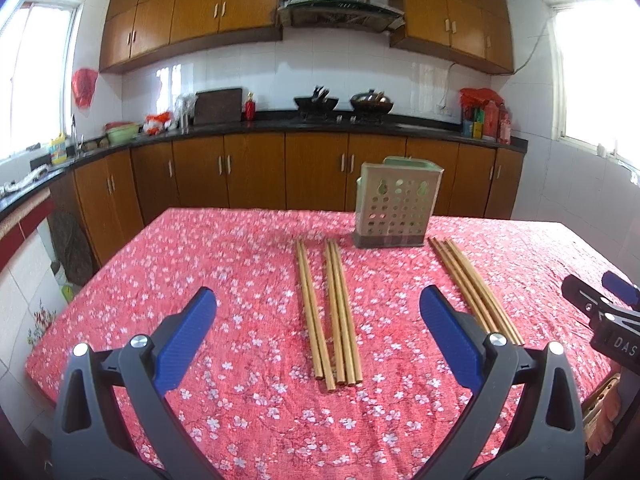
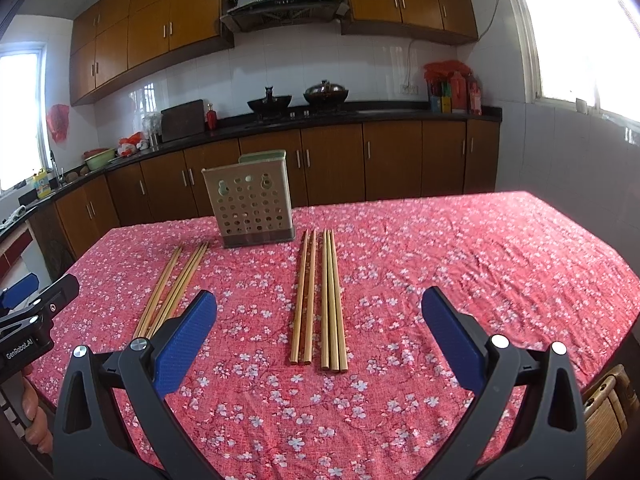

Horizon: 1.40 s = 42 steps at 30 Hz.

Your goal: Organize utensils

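Note:
Two sets of several wooden chopsticks lie lengthwise on the red floral tablecloth [image 1: 224, 264]. In the left wrist view, one set [image 1: 341, 312] lies straight ahead between the fingers of my open left gripper [image 1: 318, 300]. The other set [image 1: 474, 292] lies to its right. A beige perforated utensil holder [image 1: 396, 208] stands upright behind them. In the right wrist view, my open right gripper [image 2: 320, 300] hovers over its own set [image 2: 331, 300]. The other chopsticks [image 2: 183, 280] lie to the left, and the holder [image 2: 250, 204] stands at the far left-centre. Both grippers are empty.
The right gripper [image 1: 600, 304] shows at the left wrist view's right edge. The left gripper [image 2: 36, 300] and a hand [image 2: 36, 420] show at the right wrist view's left edge. A bamboo chair [image 2: 608, 400] stands by the table's near right corner. Kitchen counters and cabinets run behind the table.

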Motion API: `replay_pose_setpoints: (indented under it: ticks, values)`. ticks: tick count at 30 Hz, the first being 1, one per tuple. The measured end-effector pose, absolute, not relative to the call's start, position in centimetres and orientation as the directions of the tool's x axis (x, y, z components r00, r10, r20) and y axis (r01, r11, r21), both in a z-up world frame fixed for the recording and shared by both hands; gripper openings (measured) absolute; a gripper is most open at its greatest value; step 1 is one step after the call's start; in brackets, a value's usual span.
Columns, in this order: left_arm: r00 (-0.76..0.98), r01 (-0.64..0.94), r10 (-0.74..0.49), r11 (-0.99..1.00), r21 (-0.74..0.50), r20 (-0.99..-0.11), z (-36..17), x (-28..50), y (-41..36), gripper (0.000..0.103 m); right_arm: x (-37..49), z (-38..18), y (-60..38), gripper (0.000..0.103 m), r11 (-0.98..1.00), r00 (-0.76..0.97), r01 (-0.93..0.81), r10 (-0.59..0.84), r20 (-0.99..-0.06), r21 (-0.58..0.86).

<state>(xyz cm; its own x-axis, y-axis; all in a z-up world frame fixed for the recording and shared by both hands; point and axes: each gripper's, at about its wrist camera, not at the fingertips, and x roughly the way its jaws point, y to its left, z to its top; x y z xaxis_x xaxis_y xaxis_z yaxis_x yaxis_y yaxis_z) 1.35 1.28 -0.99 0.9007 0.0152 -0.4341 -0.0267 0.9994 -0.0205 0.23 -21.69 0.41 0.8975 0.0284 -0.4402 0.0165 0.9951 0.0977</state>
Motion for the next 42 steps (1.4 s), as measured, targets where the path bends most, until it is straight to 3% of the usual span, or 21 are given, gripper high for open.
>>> replay_pose_setpoints:
  ticks: [9, 12, 17, 21, 32, 34, 42]
  values:
    - [0.796, -0.111, 0.040, 0.990, -0.081, -0.605, -4.2, 6.6, 5.2, 0.099, 6.5, -2.4, -24.5, 0.100, 0.987, 0.774, 0.090, 0.014, -0.633, 0.132]
    - [0.779, -0.127, 0.044, 0.988, -0.089, -0.625, -4.5, 8.1, 6.4, 0.099, 9.1, -3.2, -25.5, 0.070, 0.981, 0.731, 0.103, 0.038, -0.681, 0.165]
    - [0.744, -0.133, 0.057, 0.989, -0.064, -0.665, -5.4, 10.2, 7.3, 0.097, 12.2, -4.5, -25.4, 0.040, 0.982, 0.678, 0.086, 0.067, -0.732, 0.169]
    - [0.709, -0.114, 0.038, 0.992, -0.061, -0.705, -6.3, 11.1, 7.4, 0.076, 14.0, -6.1, -24.9, 0.023, 0.984, 0.620, 0.053, 0.103, -0.778, 0.172]
    - [0.651, -0.033, -0.045, 0.996, -0.088, -0.757, -8.1, 12.9, 6.1, 0.042, 14.1, -6.7, -24.1, 0.016, 0.989, 0.598, 0.014, 0.110, -0.794, 0.147]
    - [0.645, -0.020, -0.056, 0.996, -0.089, -0.762, -8.3, 13.2, 5.8, 0.040, 14.7, -7.2, -24.6, 0.010, 0.990, 0.591, 0.025, 0.099, -0.800, 0.141]
    - [0.600, 0.023, -0.119, 0.991, -0.132, -0.791, -9.2, 14.5, 4.9, 0.025, 14.4, -7.2, -24.3, 0.009, 0.994, 0.600, 0.010, 0.082, -0.796, 0.110]
